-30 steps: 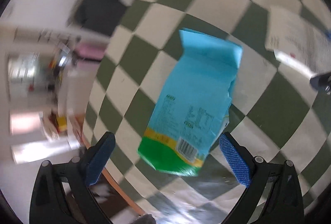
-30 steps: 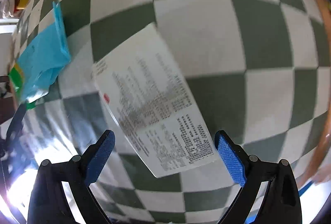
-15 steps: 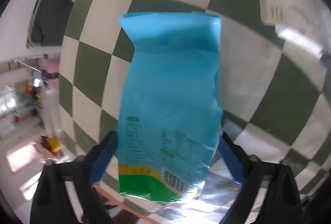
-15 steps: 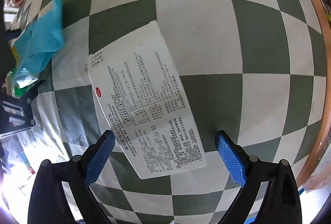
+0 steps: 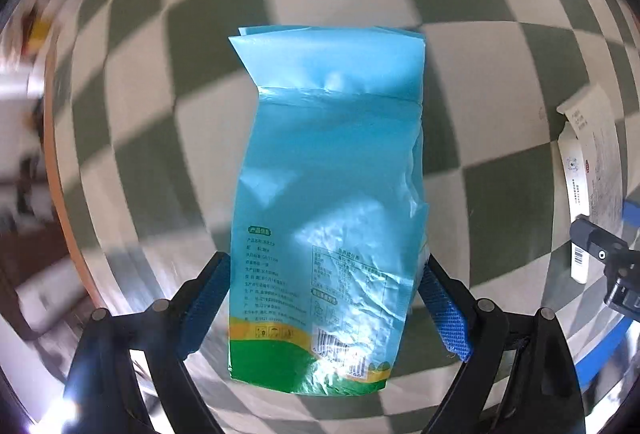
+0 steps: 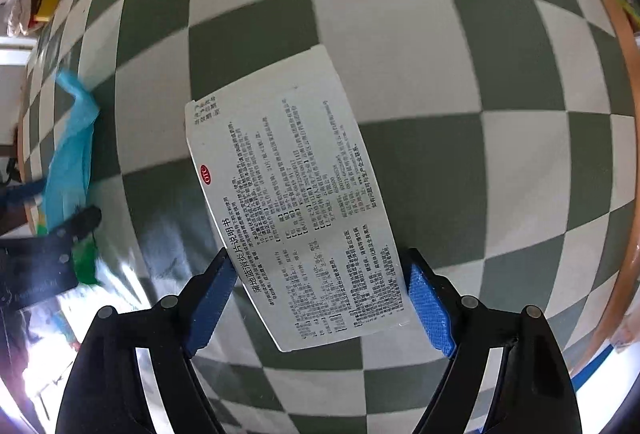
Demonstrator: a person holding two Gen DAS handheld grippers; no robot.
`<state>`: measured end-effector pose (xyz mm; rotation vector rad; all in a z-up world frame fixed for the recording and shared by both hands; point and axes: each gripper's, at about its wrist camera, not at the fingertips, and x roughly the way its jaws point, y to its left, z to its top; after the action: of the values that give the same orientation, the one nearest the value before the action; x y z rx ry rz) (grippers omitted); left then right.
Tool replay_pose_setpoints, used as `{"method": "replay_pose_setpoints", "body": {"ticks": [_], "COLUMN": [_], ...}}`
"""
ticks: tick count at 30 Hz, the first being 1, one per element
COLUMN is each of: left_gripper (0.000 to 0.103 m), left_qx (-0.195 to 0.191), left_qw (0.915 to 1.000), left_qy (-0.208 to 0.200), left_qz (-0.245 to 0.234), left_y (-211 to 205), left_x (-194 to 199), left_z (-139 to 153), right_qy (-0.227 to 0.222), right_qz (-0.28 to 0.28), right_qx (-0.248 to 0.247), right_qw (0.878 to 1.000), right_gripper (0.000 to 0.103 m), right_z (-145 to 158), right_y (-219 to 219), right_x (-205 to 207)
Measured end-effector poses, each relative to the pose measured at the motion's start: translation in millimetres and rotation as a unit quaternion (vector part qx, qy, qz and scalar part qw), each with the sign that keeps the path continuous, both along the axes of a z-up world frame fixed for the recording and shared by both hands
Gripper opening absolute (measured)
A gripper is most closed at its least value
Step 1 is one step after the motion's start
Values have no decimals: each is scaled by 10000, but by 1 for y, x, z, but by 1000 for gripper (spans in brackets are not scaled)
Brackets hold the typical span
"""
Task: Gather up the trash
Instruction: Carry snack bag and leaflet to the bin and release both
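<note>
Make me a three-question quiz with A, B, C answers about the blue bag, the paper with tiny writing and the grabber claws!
1. Where does the blue snack bag lie?
A. between the left gripper's fingers
B. inside a bin
C. on top of the leaflet

2. What colour is the bag's bottom band?
A. red
B. green
C. purple

3. How is the right gripper?
A. shut tight
B. out of view
C. open around the medicine leaflet

Answers: 1 A, a blue pad sits at each side of the bag. 2 B, green shows under the yellow stripe. 3 C, its pads flank the leaflet on the checkered tablecloth.

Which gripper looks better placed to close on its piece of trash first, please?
Left, narrowly: the left gripper already straddles the blue-and-green plastic bag, pads beside its edges; the right gripper's pads bracket the slanted white leaflet.
</note>
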<state>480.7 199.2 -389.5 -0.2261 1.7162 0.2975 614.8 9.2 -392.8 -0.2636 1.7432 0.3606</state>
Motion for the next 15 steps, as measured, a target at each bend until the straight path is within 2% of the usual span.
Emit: {"method": "replay_pose_setpoints", "body": {"ticks": [4,8,11,13,15], "left_gripper": [92,91,91,91,91], "left_qx": [-146,116,201,168,141], "left_qw": [9983,9972,9952,9944,9939], "left_qy": [-23,-168,-262,-281,-307], "left_qz": [556,715,919,1007,1050], "left_y": [-7,-14,-23,-22,-23], "left_x": [-21,-32,-42,-45,-48], "left_z": [-9,-13,-14,-17,-20], "right_qy": [-88,-397,-710,-830,-721], "right_qz": [274,538,577,288,-201], "right_qx": [-177,-430,-385,-347,-209], "right_qw": [9994,9968,9951,9955,9970], "right_gripper": [87,88,81,79,81], "right_z": [-1,-2,2,7,9], "right_y": [11,23,26,18,7], "right_x": [-6,-22,-34,-38,-39]}}
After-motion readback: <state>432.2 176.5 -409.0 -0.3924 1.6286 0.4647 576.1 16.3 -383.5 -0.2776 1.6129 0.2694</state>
